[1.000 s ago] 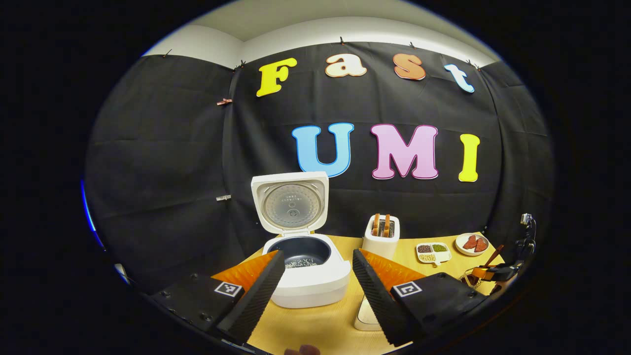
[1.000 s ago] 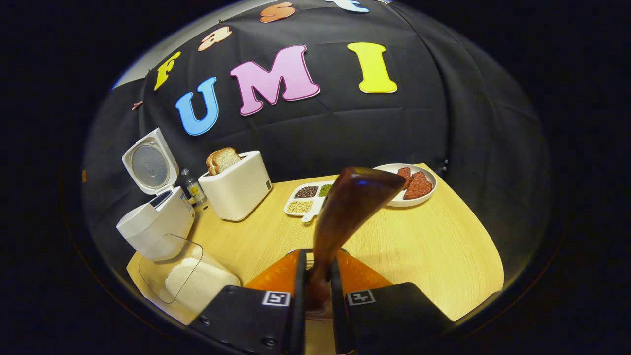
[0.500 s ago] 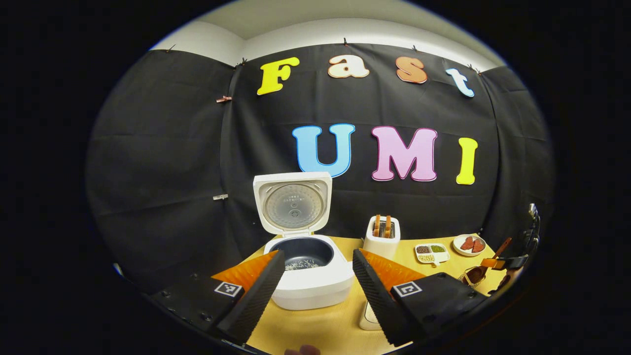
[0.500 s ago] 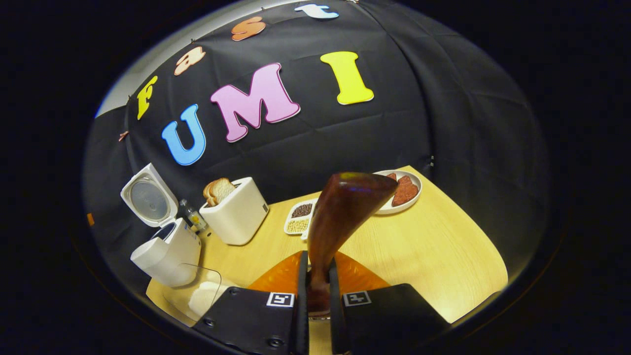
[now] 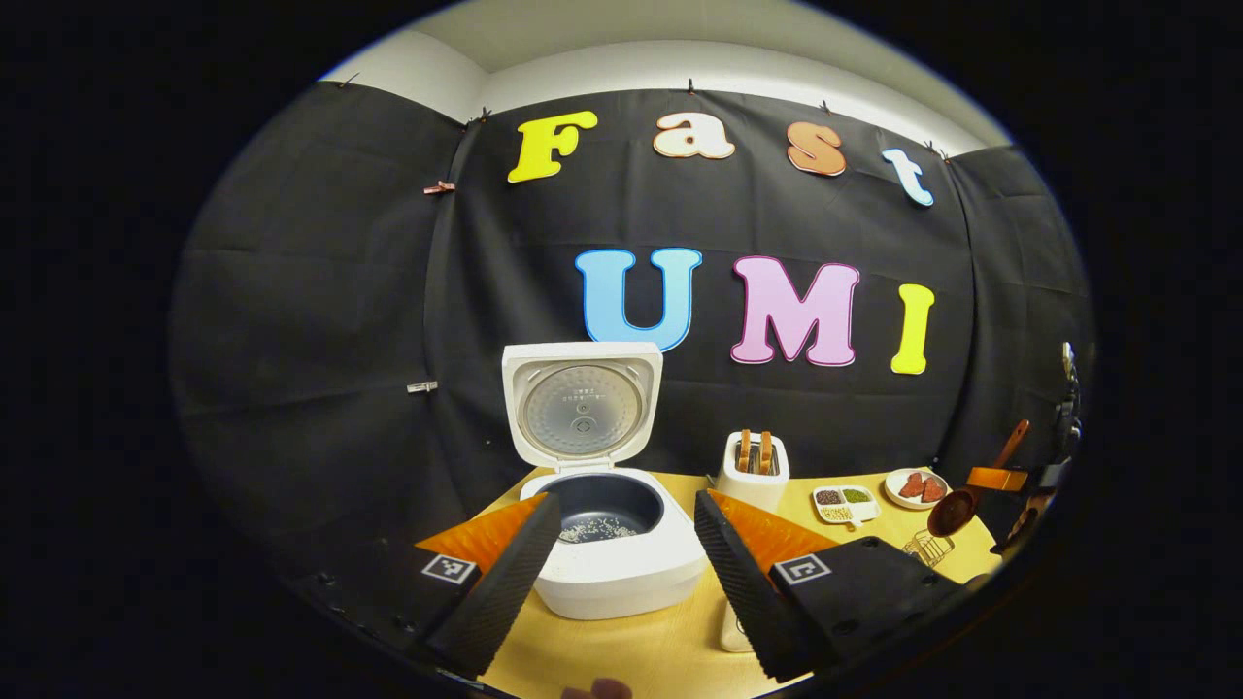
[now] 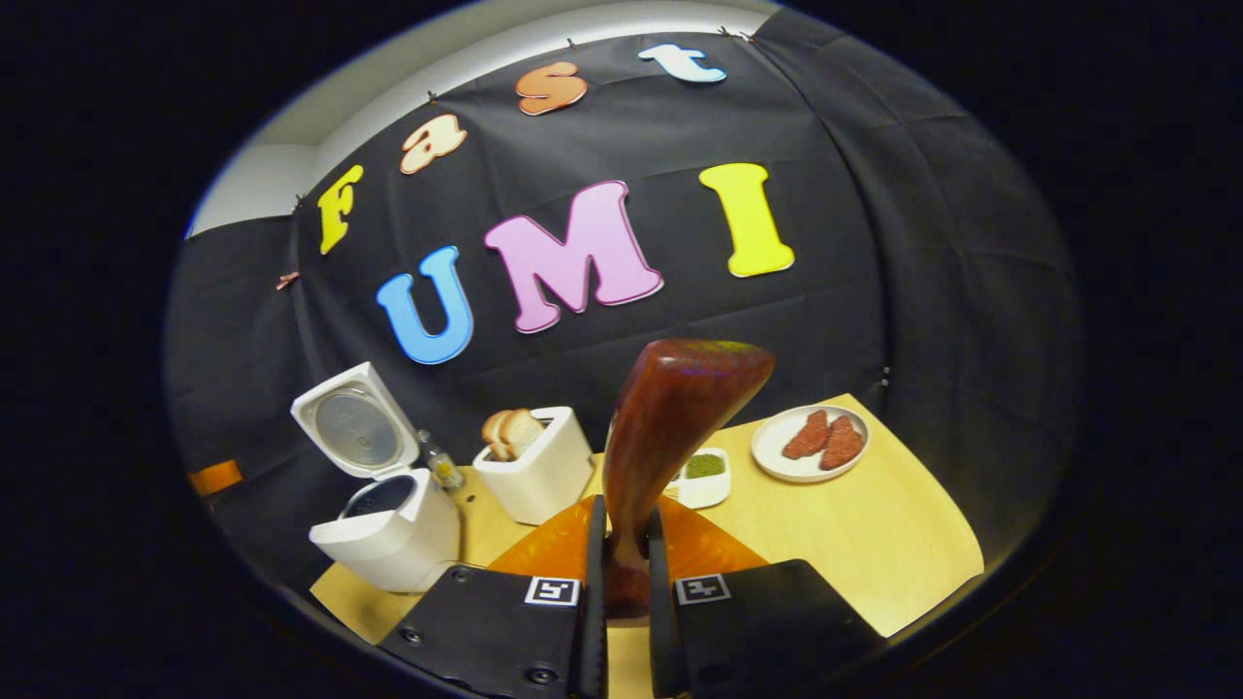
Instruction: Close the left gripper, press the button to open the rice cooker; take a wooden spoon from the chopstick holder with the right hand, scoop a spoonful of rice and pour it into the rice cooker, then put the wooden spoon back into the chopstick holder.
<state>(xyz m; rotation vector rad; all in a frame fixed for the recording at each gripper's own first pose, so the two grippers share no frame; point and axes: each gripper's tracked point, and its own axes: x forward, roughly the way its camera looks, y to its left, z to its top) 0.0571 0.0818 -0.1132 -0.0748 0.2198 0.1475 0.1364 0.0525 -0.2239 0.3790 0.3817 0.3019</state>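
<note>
While the right tool (image 6: 621, 563) clamps the wooden spoon (image 6: 670, 427), the left tool (image 5: 621, 544) (jaws wide apart) grips nothing.

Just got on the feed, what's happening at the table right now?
The rice cooker stands with its lid up and some rice already in the pot. The left gripper hangs open in front of it, holding nothing. The right gripper is shut on the wooden spoon, held above the wire chopstick holder at the table's right end. The spoon is not yet back in the holder.
</note>
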